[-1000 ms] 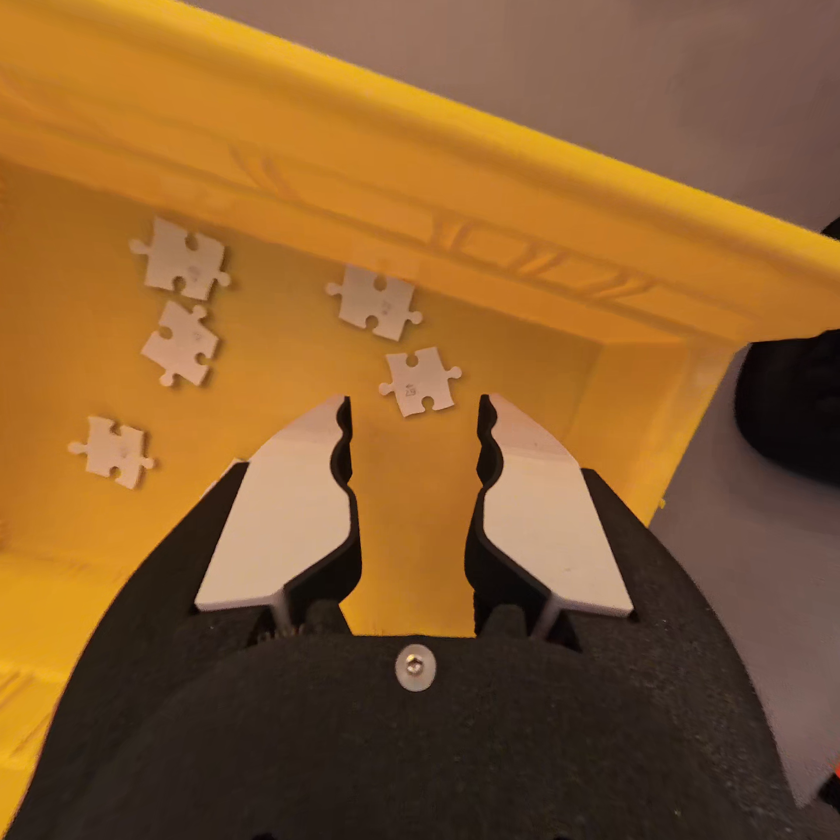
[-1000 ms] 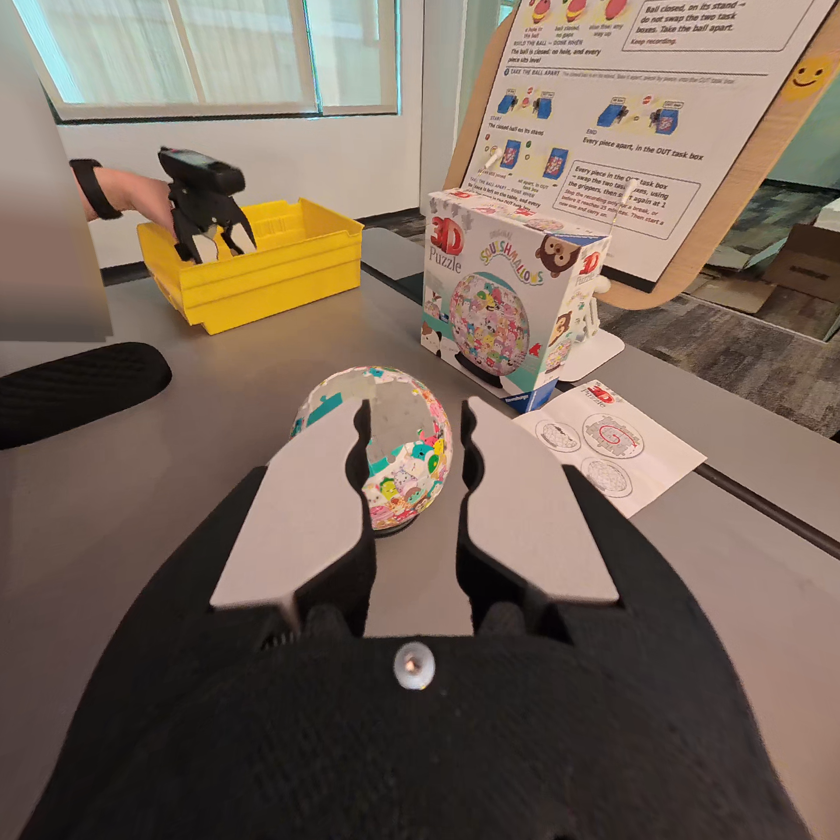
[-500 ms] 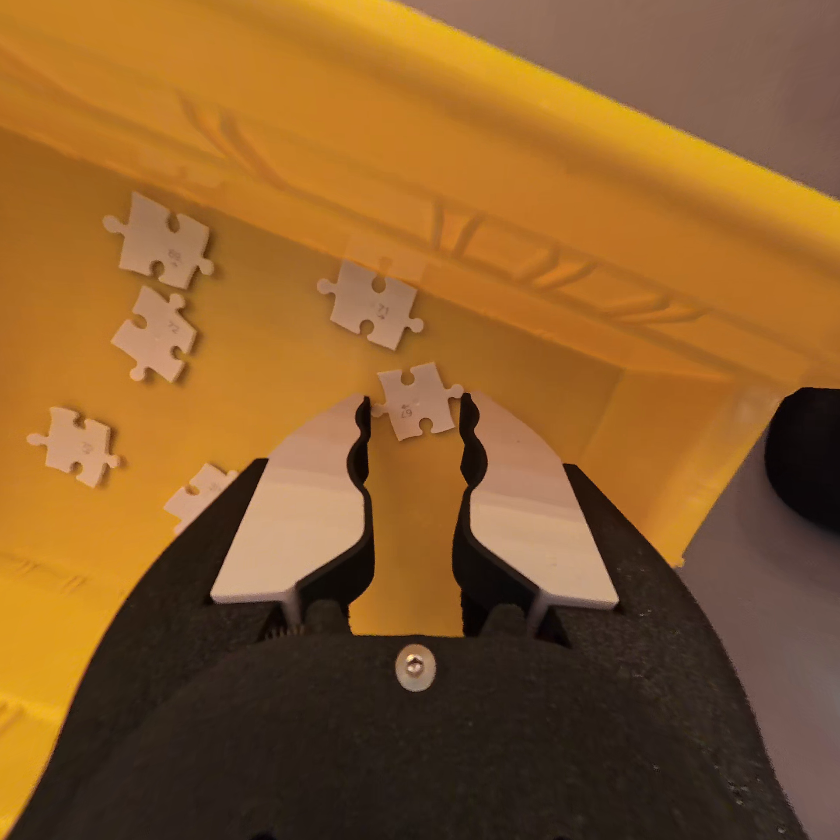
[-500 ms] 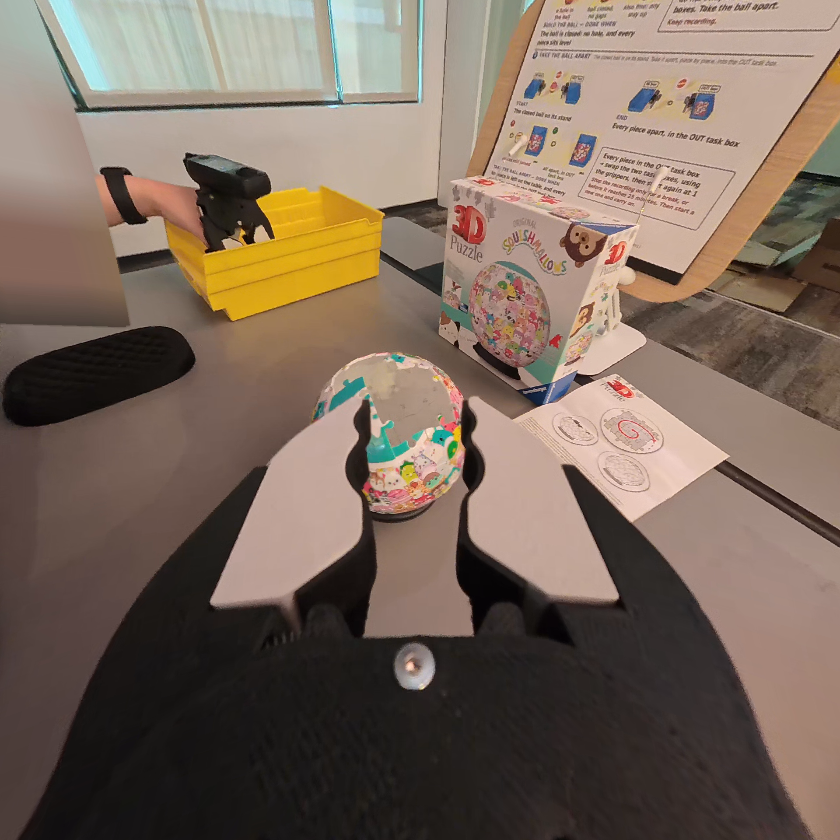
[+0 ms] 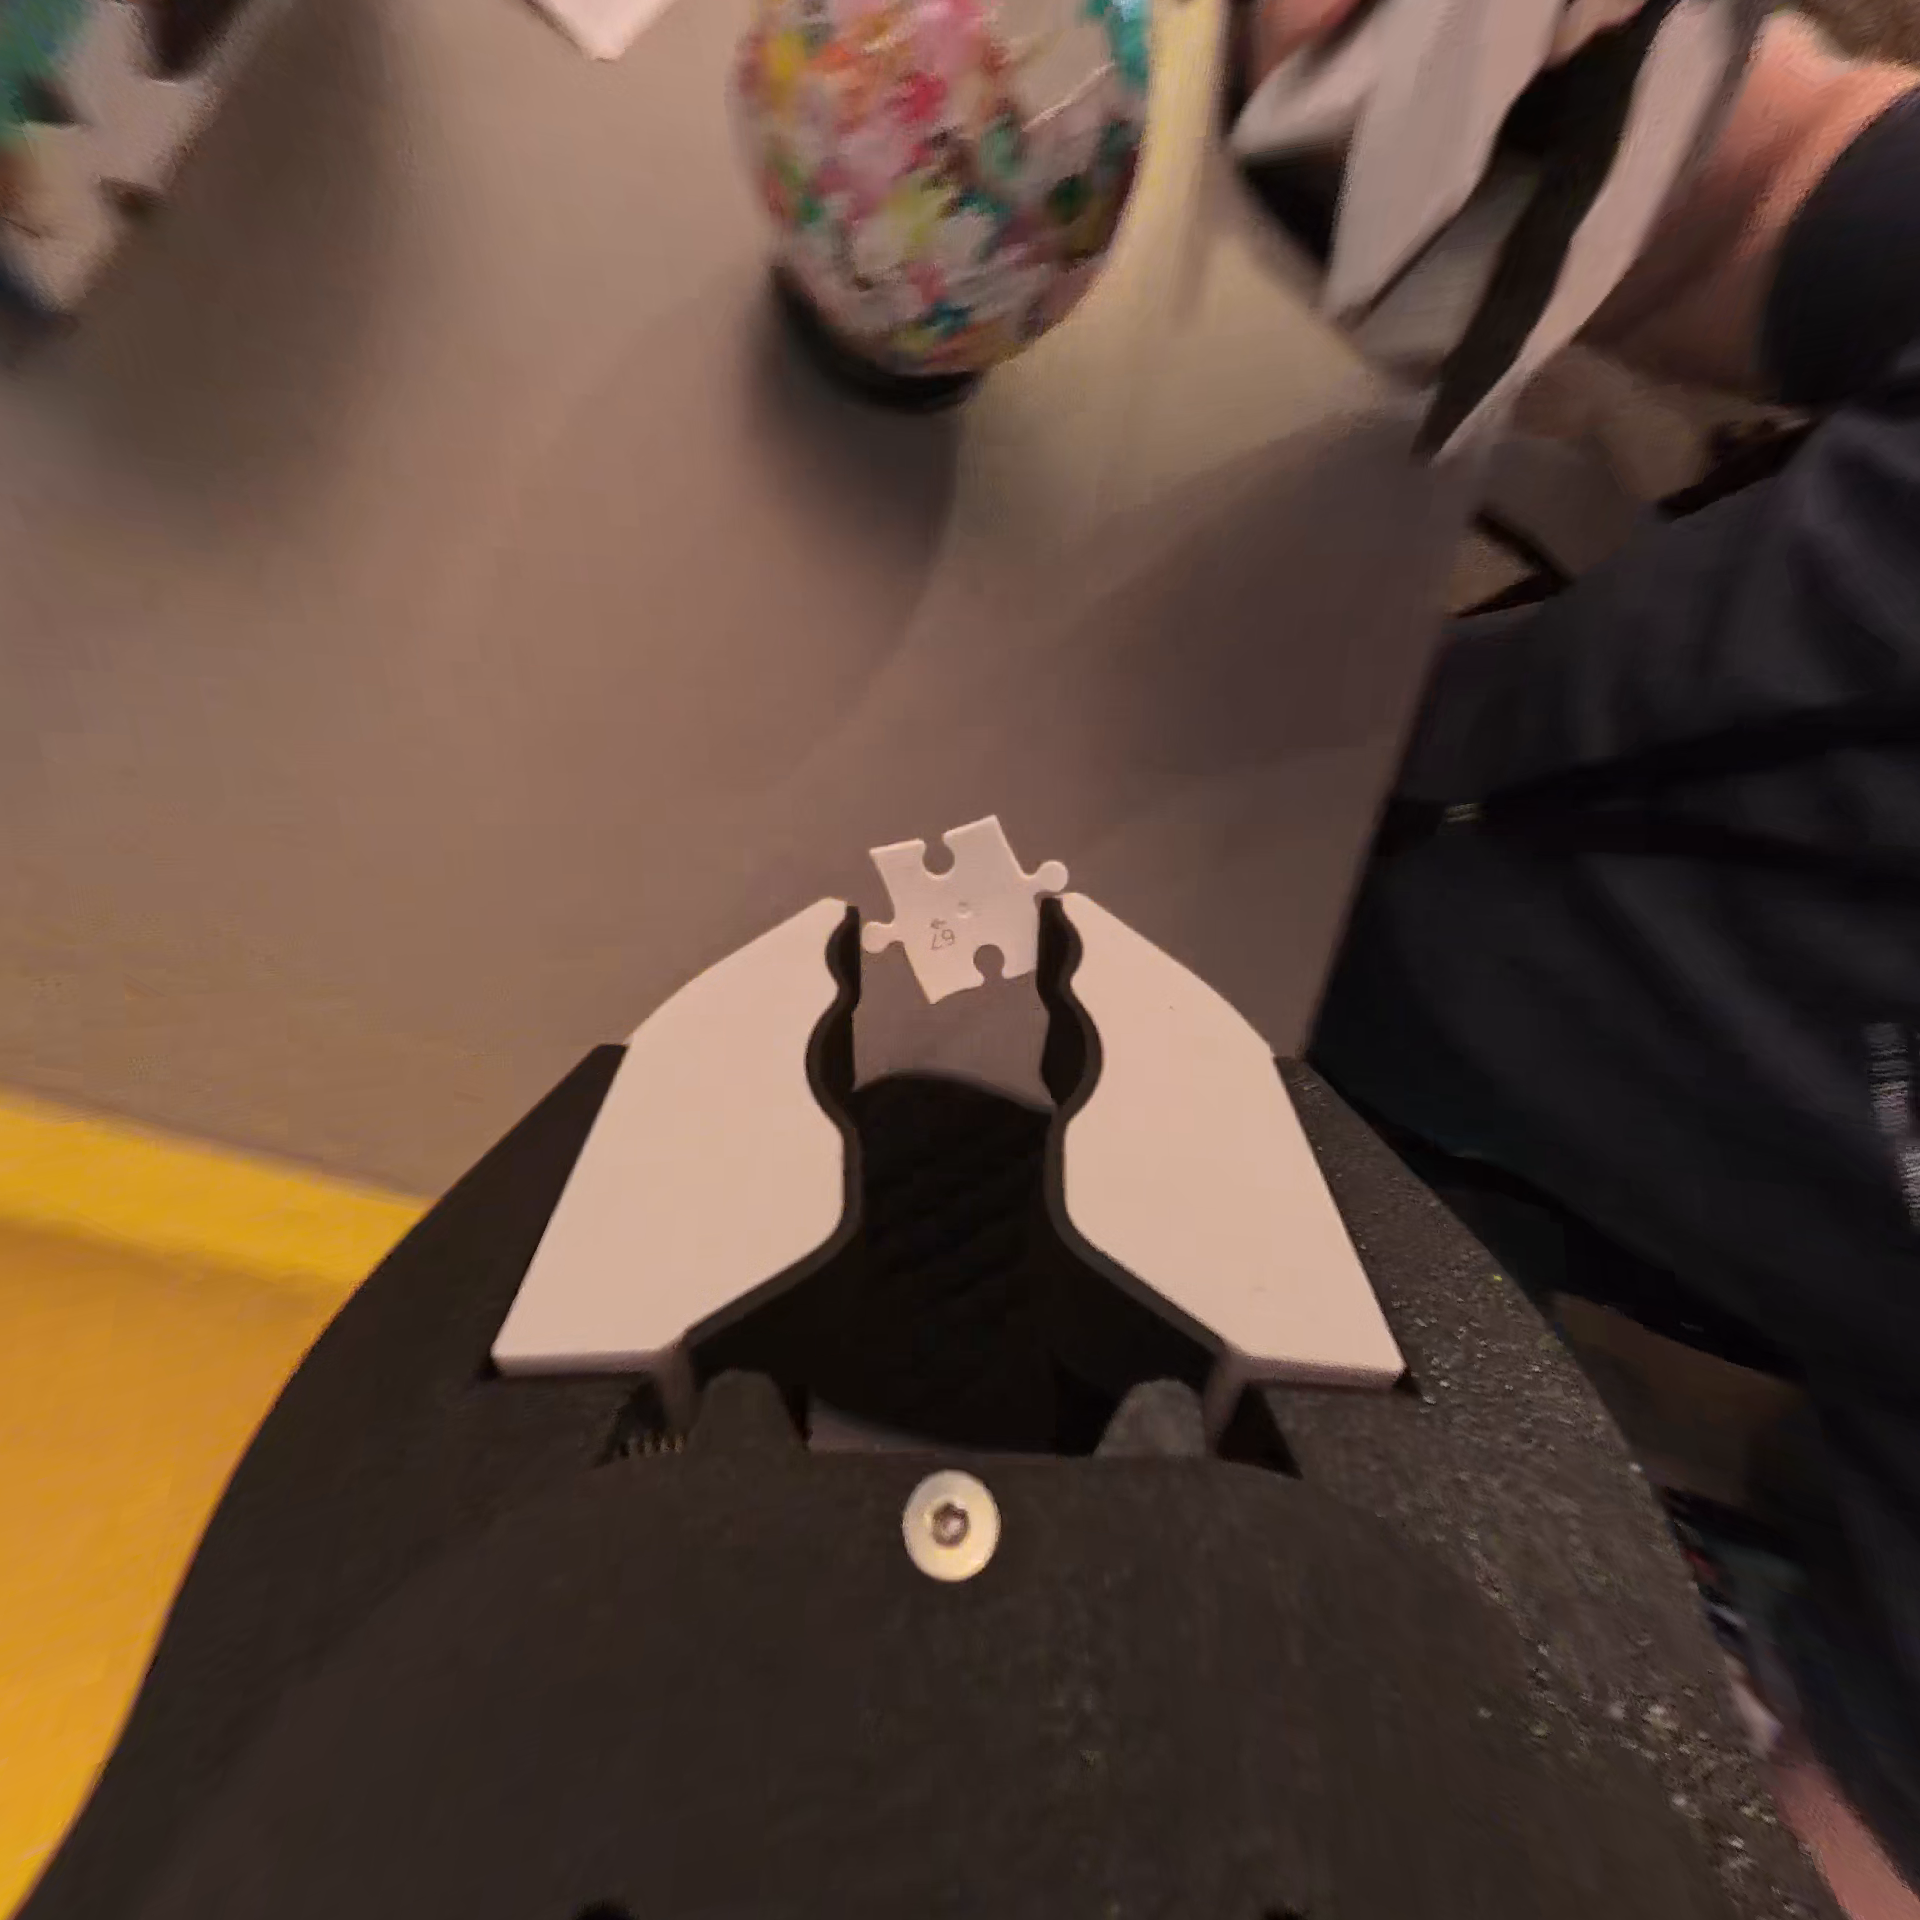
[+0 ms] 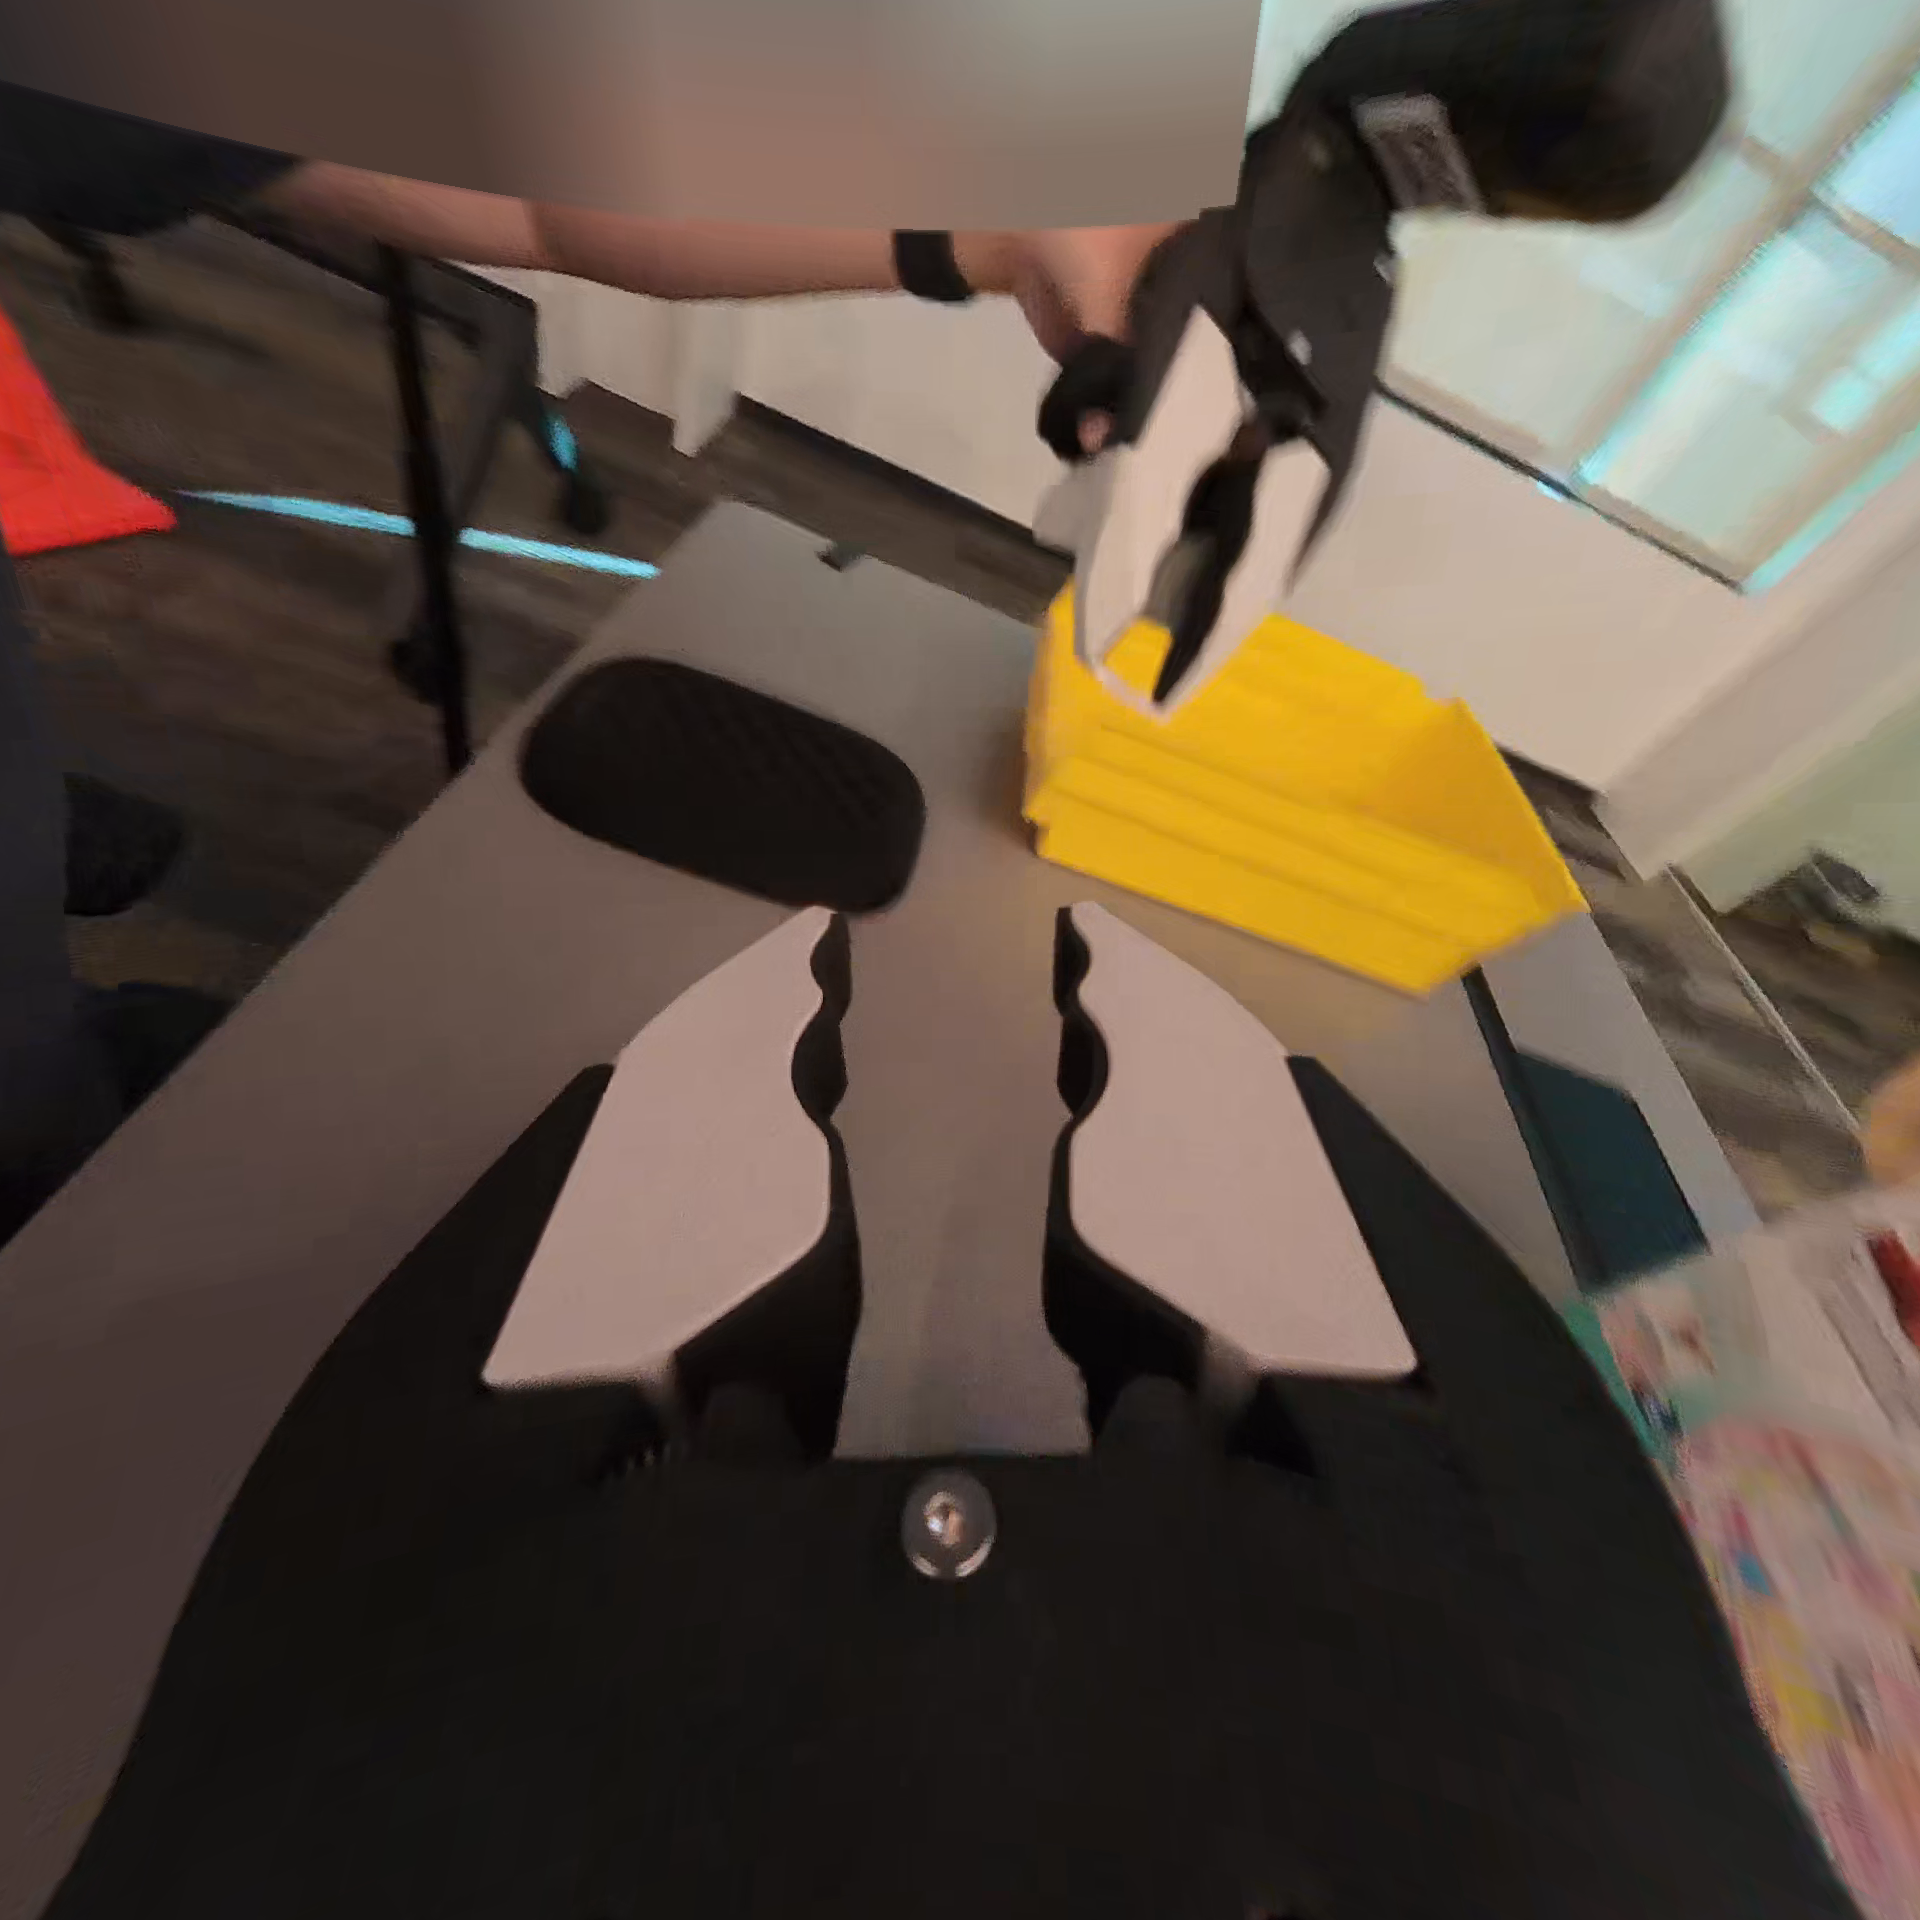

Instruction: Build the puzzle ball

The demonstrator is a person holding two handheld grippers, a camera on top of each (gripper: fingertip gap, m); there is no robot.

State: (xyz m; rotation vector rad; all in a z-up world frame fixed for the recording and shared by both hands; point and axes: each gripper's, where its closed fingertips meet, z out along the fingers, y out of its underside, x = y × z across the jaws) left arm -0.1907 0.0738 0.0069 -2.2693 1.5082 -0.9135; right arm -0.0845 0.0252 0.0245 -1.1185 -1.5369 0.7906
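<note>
Left gripper (image 5: 951, 914) has its fingers drawn close on a white puzzle piece (image 5: 961, 923), pinched by its side edges at the very fingertips, blank side toward the camera and tilted a little. It hangs above the grey worktop (image 5: 416, 675), with the puzzle ball (image 5: 940, 187) farther ahead, blurred, sitting on a dark base. Right gripper (image 6: 951, 935) is partly open with nothing between its fingers, held over the worktop and pointing toward the black pad (image 6: 722, 779) and the yellow bin (image 6: 1299, 810).

The hold is thin: only the tips touch the piece, and on its narrow edges, so a quick swing or a nudge against the ball could probably twist it or flick it loose. With the piece tilted, its tabs may not line up with the gap, and pressing it in at an angle could push neighbouring pieces inward. The ball could also roll off its base if pushed with nothing steadying it.

Only a corner of the bin shows in the left wrist view and its outer wall in the right wrist view; its contents are hidden here.
</note>
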